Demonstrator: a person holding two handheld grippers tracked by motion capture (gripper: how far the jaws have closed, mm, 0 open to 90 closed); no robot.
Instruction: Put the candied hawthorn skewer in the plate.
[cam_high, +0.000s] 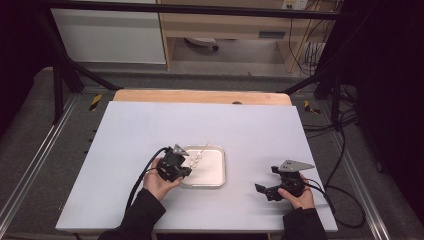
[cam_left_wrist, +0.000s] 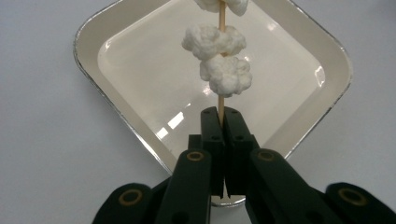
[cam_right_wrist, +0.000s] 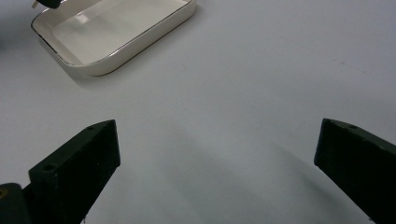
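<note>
While clamped between left jaws, skewer (cam_left_wrist: 221, 100) above tray (cam_left_wrist: 140, 140)

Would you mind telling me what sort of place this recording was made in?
Most likely a lab or workshop set up for recording. A dark metal frame surrounds the white table, cables trail over the grey carpet, and hand-held grippers work a skewer over a tray.

There are no words to read here. There are no numbers or signs that can be read either.
</note>
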